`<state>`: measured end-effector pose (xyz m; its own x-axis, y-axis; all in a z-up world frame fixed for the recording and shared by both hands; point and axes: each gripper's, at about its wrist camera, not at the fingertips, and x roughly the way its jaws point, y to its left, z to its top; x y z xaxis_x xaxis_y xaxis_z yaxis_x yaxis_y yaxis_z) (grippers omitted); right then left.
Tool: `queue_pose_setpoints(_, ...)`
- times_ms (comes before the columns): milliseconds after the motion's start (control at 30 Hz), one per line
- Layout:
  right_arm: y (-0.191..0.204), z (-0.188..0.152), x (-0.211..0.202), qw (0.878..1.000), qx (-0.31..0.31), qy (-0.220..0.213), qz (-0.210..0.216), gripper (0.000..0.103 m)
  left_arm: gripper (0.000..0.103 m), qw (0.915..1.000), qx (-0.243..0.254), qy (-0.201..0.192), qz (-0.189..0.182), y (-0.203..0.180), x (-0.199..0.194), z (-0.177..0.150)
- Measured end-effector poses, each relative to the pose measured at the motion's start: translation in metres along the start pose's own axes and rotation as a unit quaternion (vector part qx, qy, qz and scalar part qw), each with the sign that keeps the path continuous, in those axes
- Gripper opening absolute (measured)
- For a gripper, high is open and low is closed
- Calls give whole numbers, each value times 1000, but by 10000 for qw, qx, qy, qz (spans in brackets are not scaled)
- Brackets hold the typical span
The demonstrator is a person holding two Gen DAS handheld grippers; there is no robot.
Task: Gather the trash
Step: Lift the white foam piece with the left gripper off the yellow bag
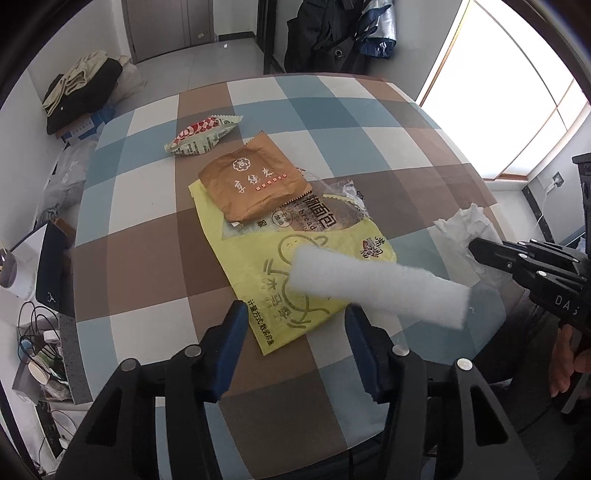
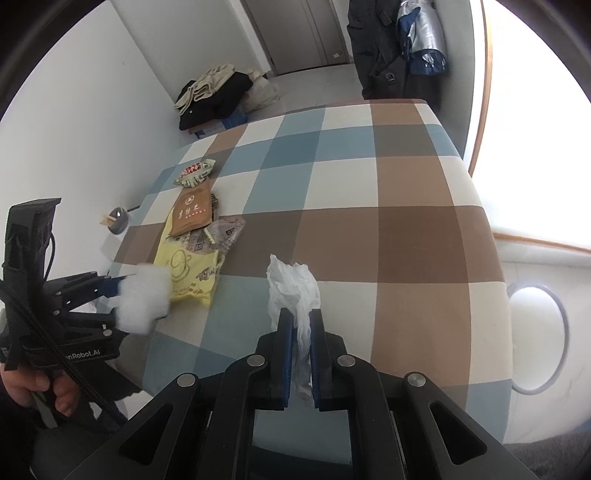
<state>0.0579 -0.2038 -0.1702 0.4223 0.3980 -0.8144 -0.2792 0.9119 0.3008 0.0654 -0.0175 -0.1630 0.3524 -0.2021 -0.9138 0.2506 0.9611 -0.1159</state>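
Note:
A checked cloth covers the table [image 1: 147, 258]. My left gripper [image 1: 295, 312] hangs over a yellow bag [image 1: 258, 258], its jaws apart. A blurred white foam strip [image 1: 376, 288] sits just past its tips, against the right fingertip [image 1: 354, 317] and clear of the left pad [image 1: 232, 339]. From the right wrist, the foam [image 2: 144, 299] covers the left gripper's [image 2: 114, 302] tips. My right gripper [image 2: 301, 314] is shut on a crumpled white tissue [image 2: 291, 284], which is lifted. On the bag lie a brown wrapper [image 1: 255, 184] and a clear bread wrapper [image 1: 332, 210]. A red-checked wrapper [image 1: 201, 136] lies farther back.
Left of the table stand a dark box [image 1: 51, 266], paper cups and cables [image 1: 37, 354]. Folded clothes [image 1: 81, 88] are piled by the far wall and coats [image 1: 332, 33] hang at the back. A bright window is on the right. A round white object [image 2: 535, 339] sits low beside the table.

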Motion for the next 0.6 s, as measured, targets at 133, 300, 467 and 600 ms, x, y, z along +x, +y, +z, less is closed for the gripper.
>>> queue_pose_setpoints(133, 0, -1, -1, 10000, 19, -3, 24, 8, 49, 9996, 49, -275, -31, -3, -12, 1)
queue_pose_setpoints(300, -1, -1, -2, 10000, 78, -31, 11, 8, 49, 9987, -75, -286, -416, -6, -18, 2)
queue_pose_setpoints(467, -6, 0, -5, 9997, 222, -81, 30, 8, 49, 9938, -537, -64, -975, 1, -16, 4)
queue_pose_setpoints(600, -10, 3, -7, 9993, 332, -136, 52, 8, 59, 9862, -978, -98, -1331, 6, -20, 7)
